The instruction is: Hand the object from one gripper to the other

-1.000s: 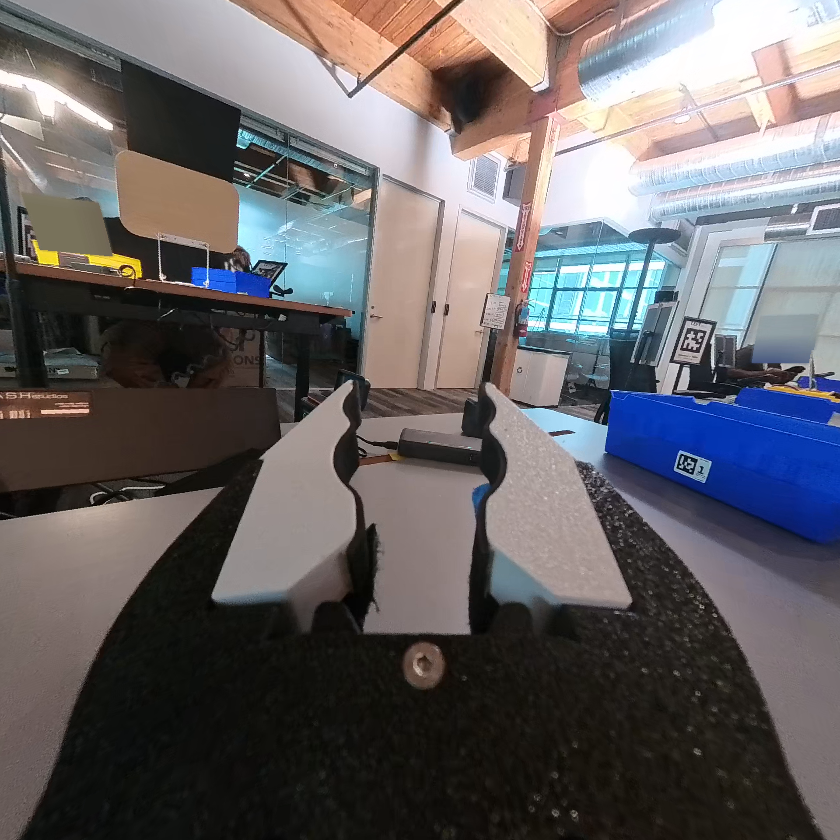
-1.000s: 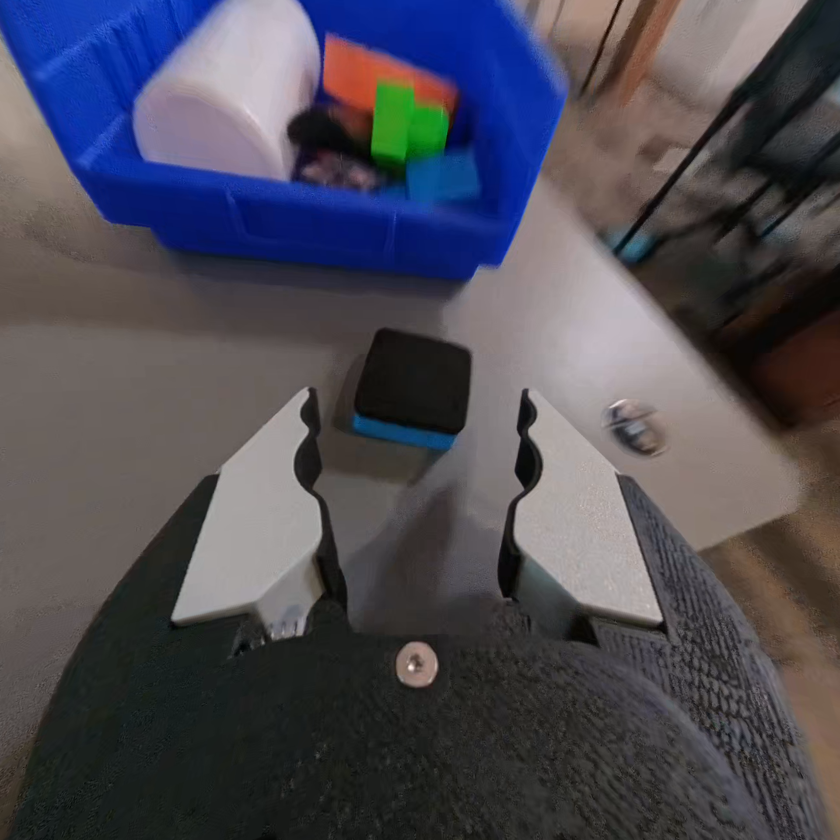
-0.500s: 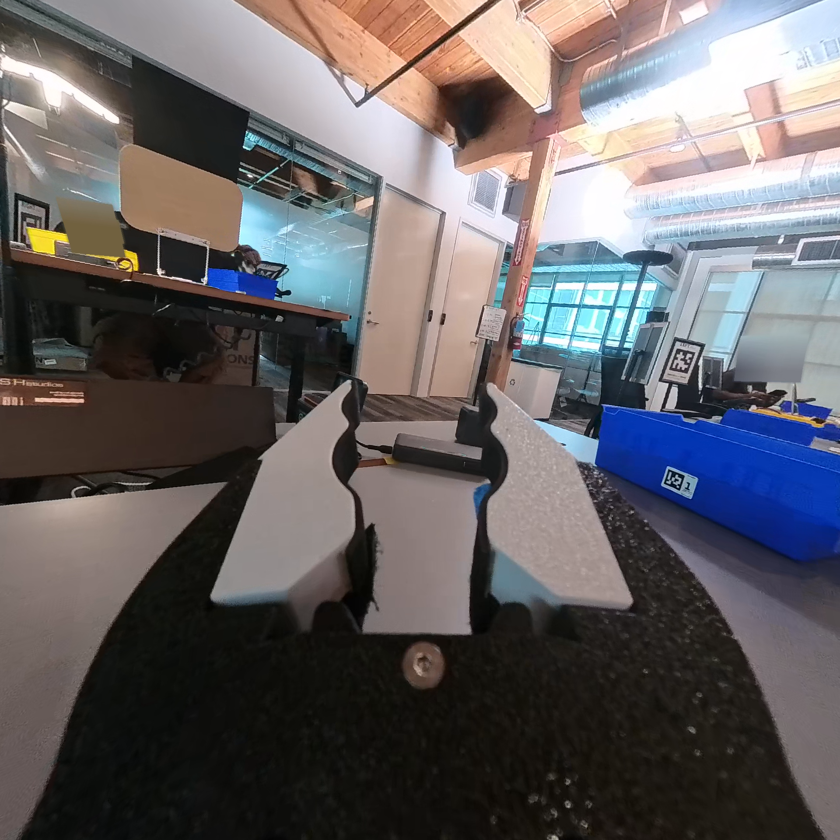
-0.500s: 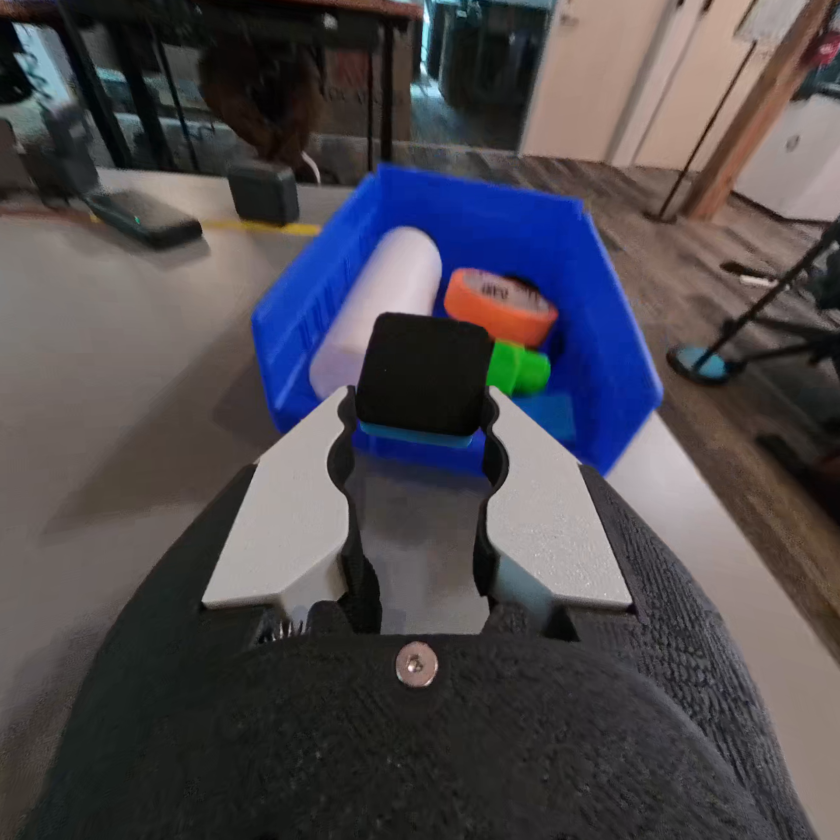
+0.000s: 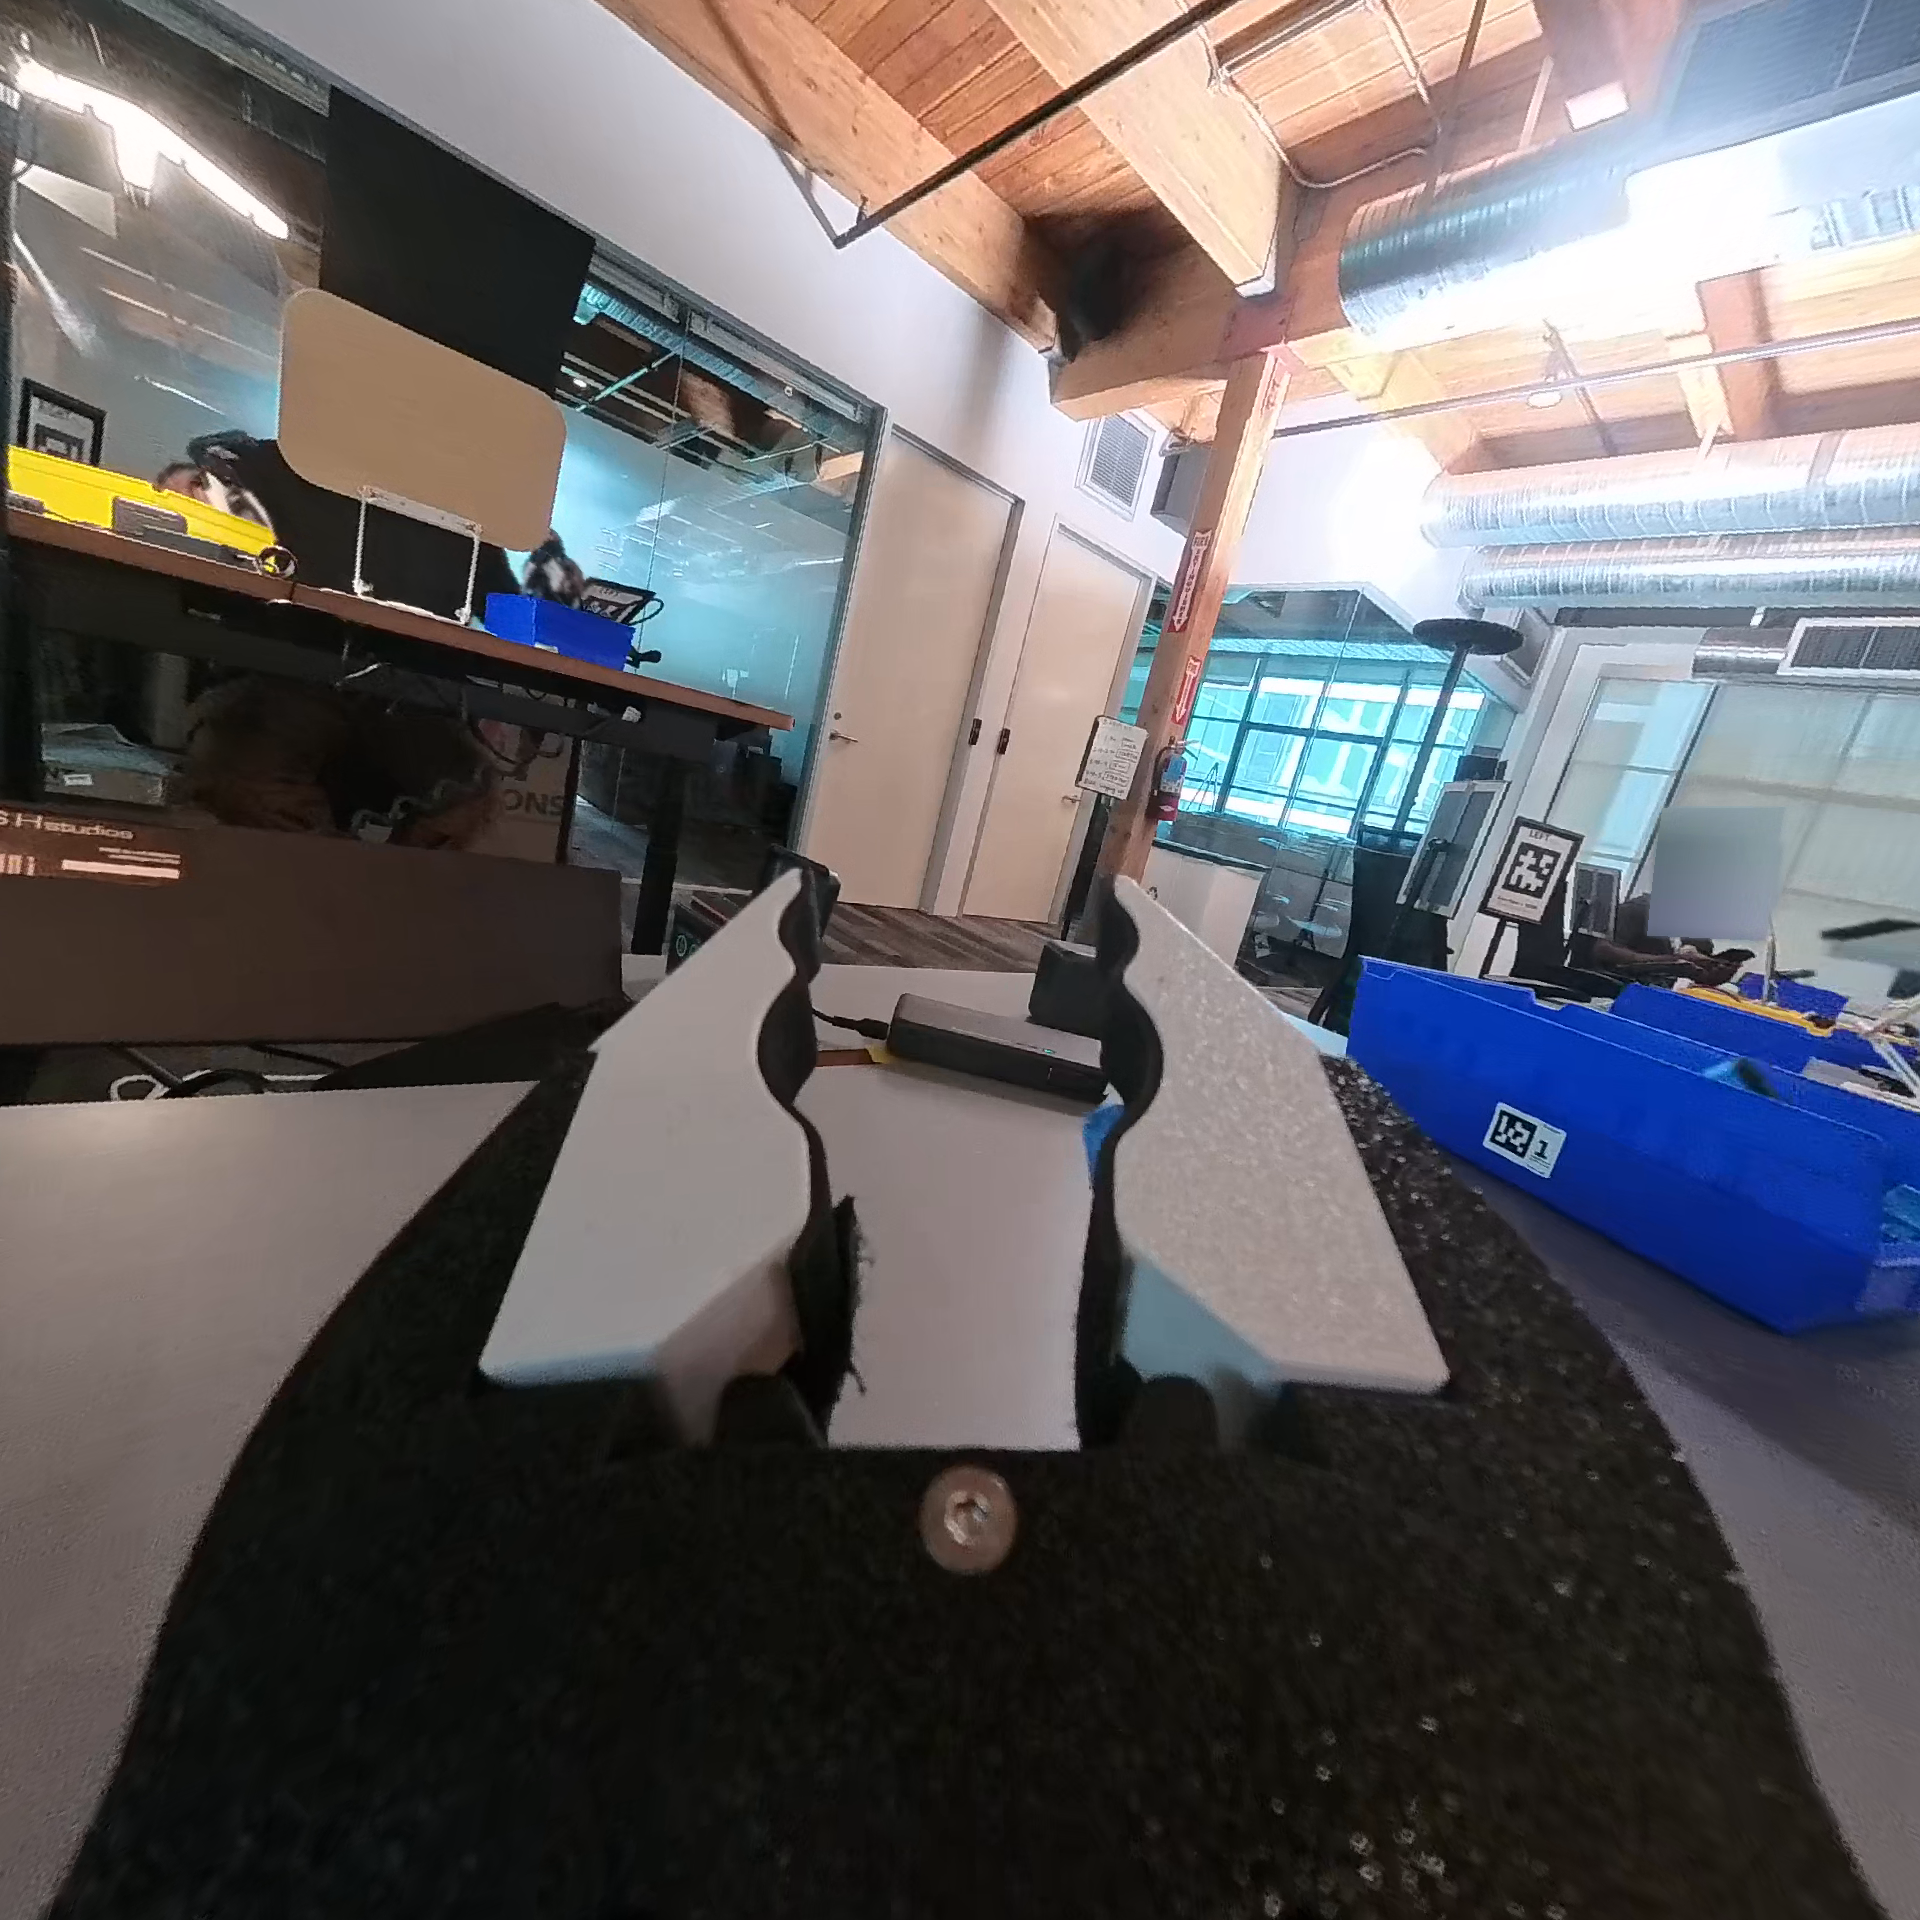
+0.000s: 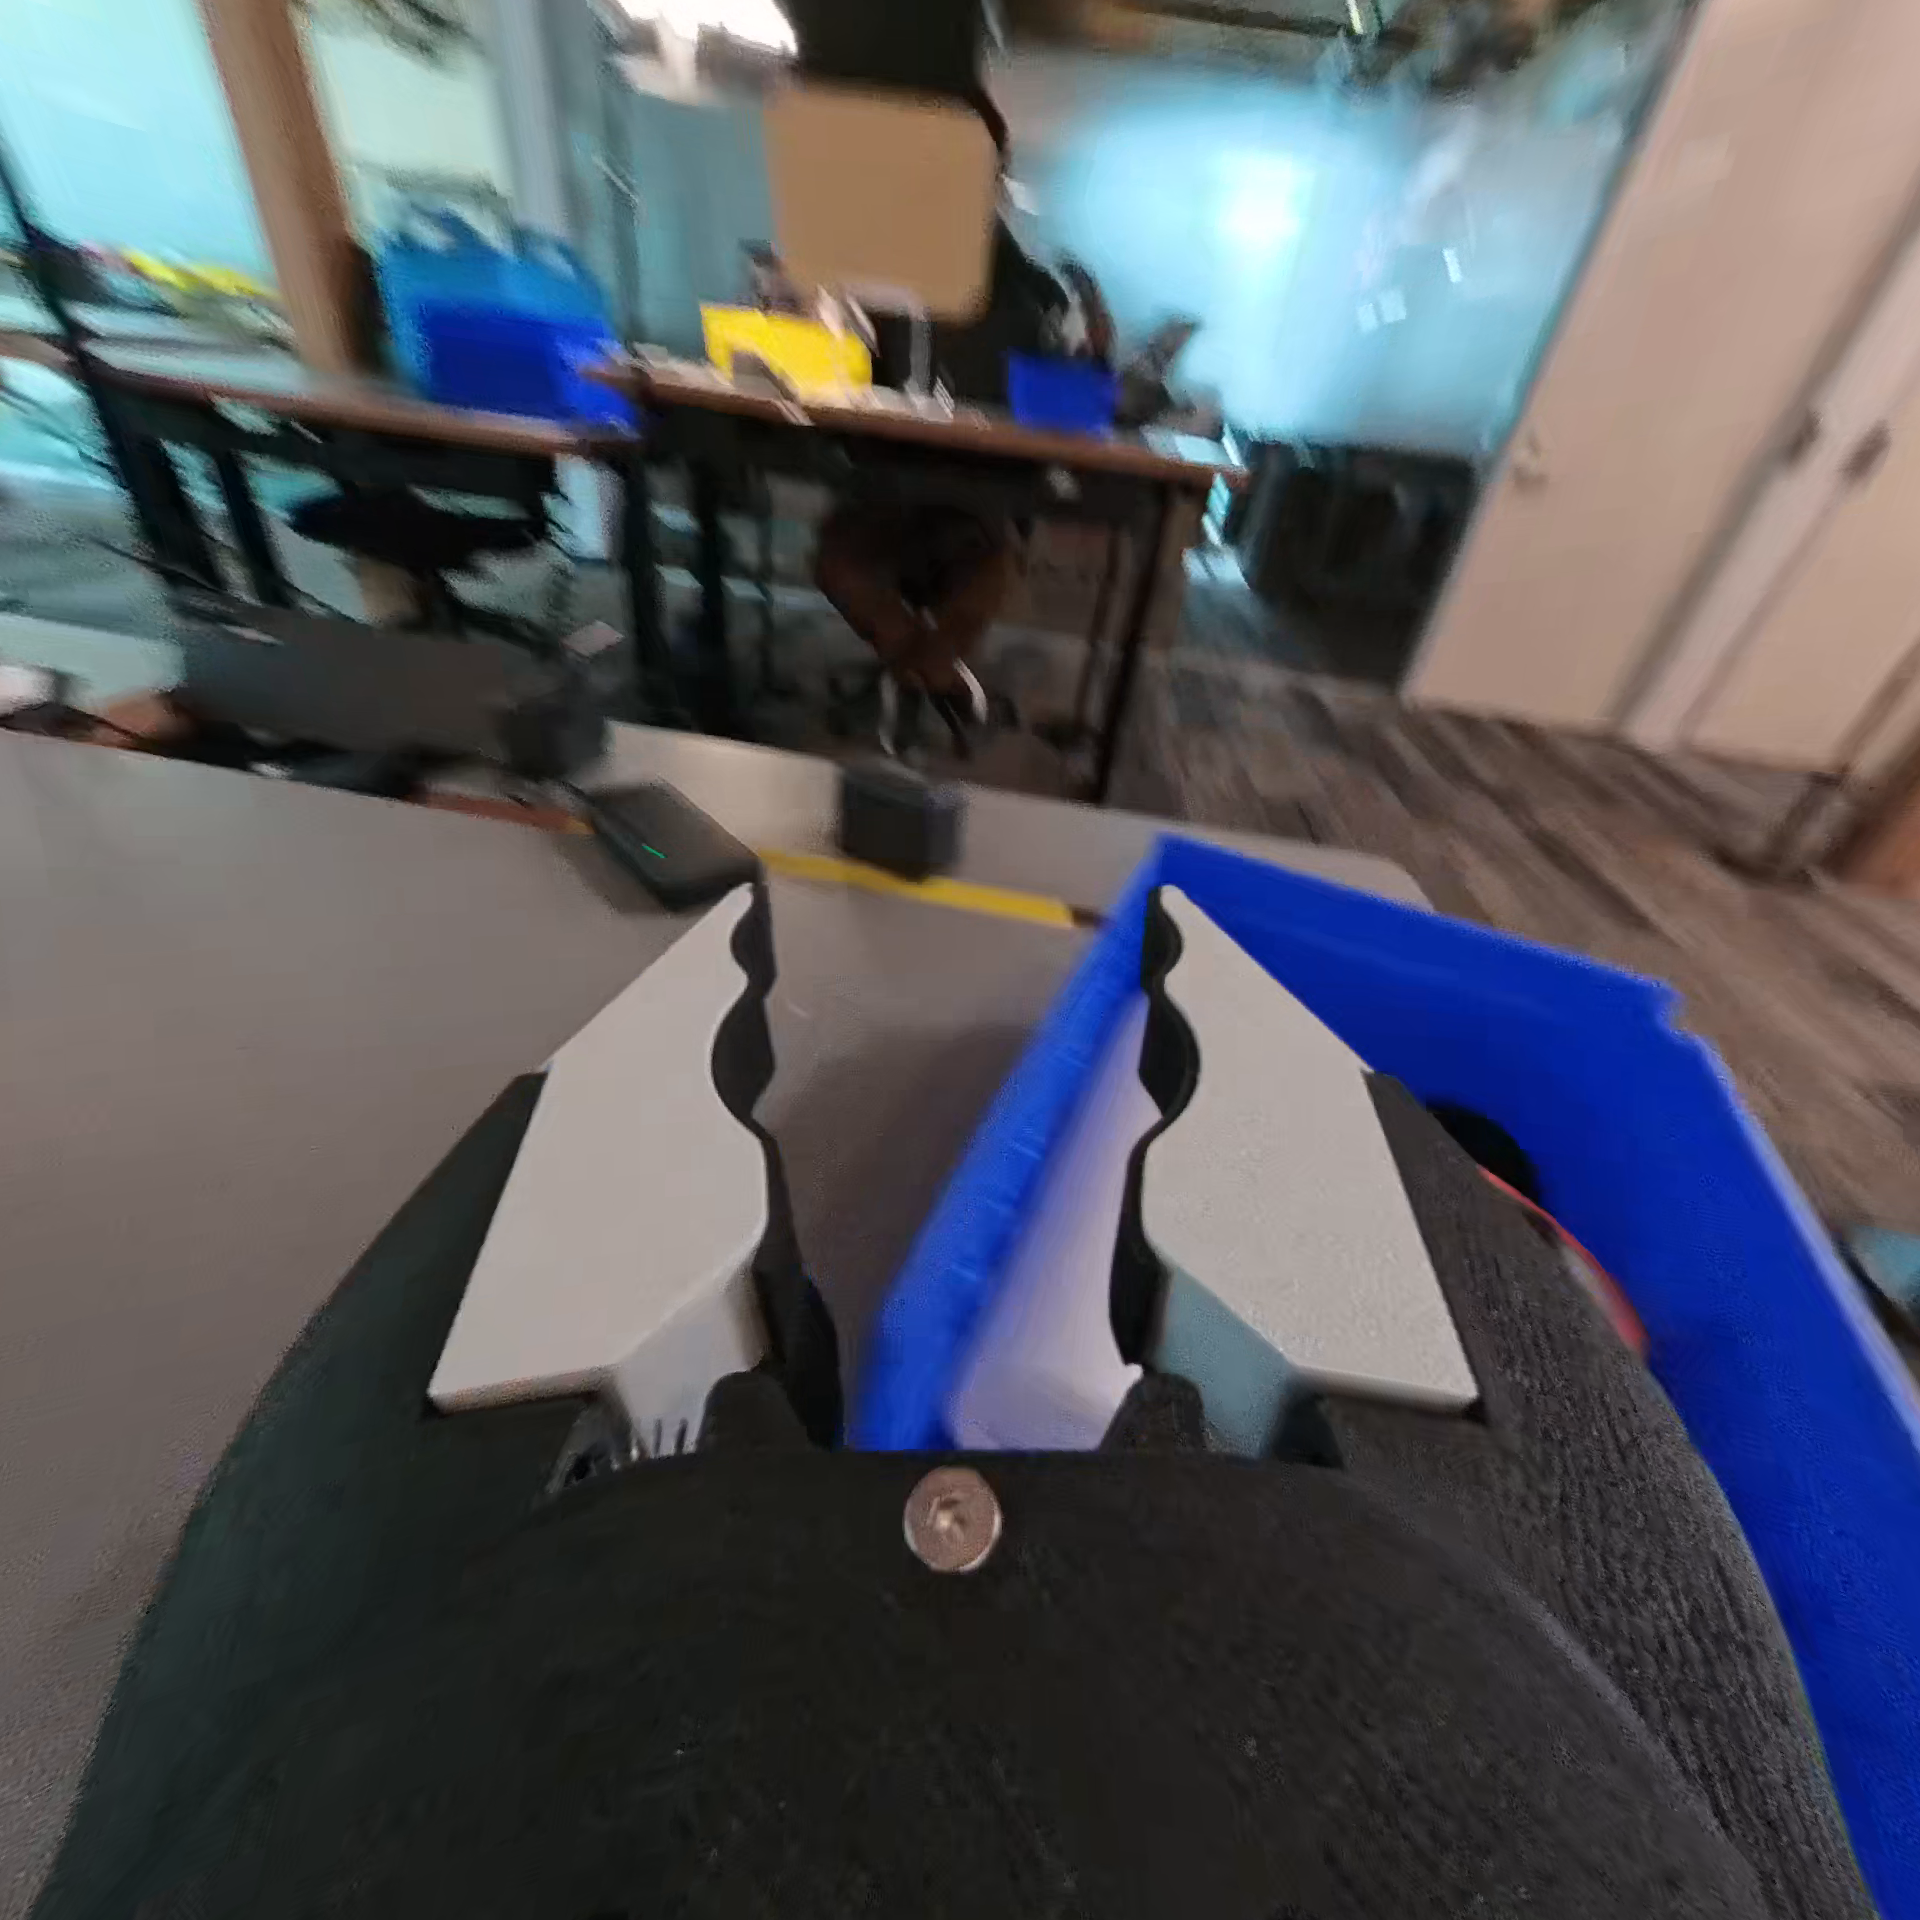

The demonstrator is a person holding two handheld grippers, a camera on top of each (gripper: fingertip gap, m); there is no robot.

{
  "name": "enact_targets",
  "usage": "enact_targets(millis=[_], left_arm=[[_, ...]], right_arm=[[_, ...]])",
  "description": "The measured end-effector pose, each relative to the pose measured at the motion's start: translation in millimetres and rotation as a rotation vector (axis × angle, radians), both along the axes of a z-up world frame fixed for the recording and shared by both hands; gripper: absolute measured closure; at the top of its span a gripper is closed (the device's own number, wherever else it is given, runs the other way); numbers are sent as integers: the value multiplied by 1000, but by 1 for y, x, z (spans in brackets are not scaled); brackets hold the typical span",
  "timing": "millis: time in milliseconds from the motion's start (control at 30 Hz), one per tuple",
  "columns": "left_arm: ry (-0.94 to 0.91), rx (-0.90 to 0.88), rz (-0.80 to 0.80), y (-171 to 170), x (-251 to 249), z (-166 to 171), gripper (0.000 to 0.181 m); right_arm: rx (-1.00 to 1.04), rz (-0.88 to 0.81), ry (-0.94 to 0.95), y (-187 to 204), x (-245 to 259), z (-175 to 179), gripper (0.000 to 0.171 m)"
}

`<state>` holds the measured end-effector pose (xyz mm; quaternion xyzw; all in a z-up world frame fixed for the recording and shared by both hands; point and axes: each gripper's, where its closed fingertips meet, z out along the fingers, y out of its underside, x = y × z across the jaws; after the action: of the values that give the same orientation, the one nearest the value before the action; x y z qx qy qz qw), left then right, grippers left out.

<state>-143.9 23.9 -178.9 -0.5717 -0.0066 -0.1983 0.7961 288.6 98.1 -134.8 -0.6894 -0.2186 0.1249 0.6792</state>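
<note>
My left gripper [image 5: 961, 894] is open and empty, low over the grey table [image 5: 208, 1299]. My right gripper [image 6: 956, 904] is open with nothing between its fingers. It hovers over the left wall of a blue bin [image 6: 1558, 1091], and that wall runs between the fingers. The right wrist view is blurred by motion. The black block with a blue base that shows in the earlier frames is not in either view now. Neither gripper shows in the other's view.
A white roll [image 6: 1049, 1174] lies in the bin along its left wall. A black power bank [image 5: 987, 1049] and a small black box [image 5: 1070, 987] sit at the table's far edge. A blue bin [image 5: 1621, 1122] stands right of the left gripper. Across from one pair of fingers to the other is roughly 45 cm.
Half a second ago my right gripper was shut on the black-and-blue block above the bin. Now its fingers are apart and empty, and its view has swung left. The left gripper has barely moved.
</note>
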Motion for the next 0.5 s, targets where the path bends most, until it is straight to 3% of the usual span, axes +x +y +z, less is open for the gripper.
enact_targets(millis=[167,267,367,500], left_arm=[[32,-17,-14,2,7,-2,128],[98,-12,2,2,14,-2,127],[149,-10,22,1,19,-2,127],[166,-13,33,2,20,-3,127]], right_arm=[[291,159,182,-44,-113,-6,98],[373,276,144,-60,-183,-34,102],[411,396,85,-68,-237,-39,107],[434,421,42,-48,-279,-46,118]])
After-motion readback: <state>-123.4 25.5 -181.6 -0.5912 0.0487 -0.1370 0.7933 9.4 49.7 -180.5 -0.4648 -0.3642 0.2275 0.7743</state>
